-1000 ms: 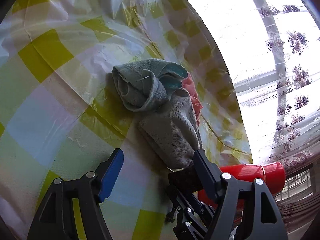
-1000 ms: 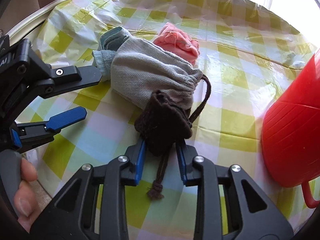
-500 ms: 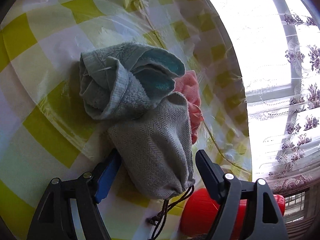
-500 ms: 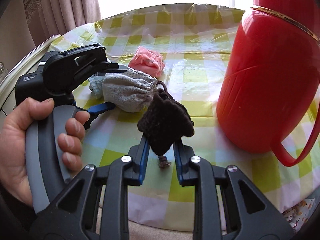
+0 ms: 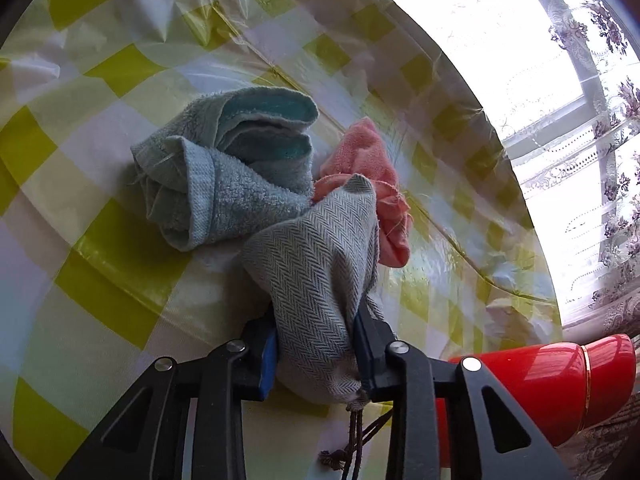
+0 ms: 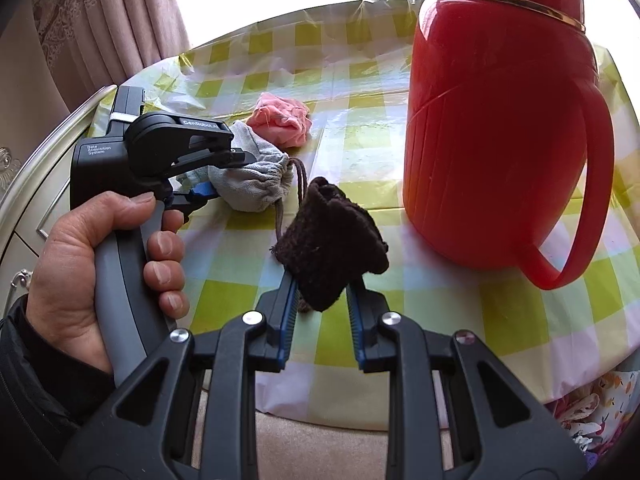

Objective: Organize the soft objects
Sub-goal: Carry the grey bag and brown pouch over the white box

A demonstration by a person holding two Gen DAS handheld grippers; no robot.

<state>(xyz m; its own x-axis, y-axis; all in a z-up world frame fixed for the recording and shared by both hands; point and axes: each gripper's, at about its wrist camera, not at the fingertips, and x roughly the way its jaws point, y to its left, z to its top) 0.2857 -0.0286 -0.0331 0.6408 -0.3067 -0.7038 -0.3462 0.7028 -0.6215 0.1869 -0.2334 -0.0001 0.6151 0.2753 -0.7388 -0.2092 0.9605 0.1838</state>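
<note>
On the black body of the left gripper (image 6: 208, 176), as seen in the right wrist view, "GenRobot.AI" is printed in white along the upper arm, its last letters partly hidden. Lower on the same body, "Data Acquisition System" is printed in small white letters. No other text can be read.

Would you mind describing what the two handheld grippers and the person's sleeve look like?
Both the left gripper and the right gripper have black angular fingers with silver rivets and blue pads. The left one has a grey handle and white lettering. The sleeve is dark.
</note>
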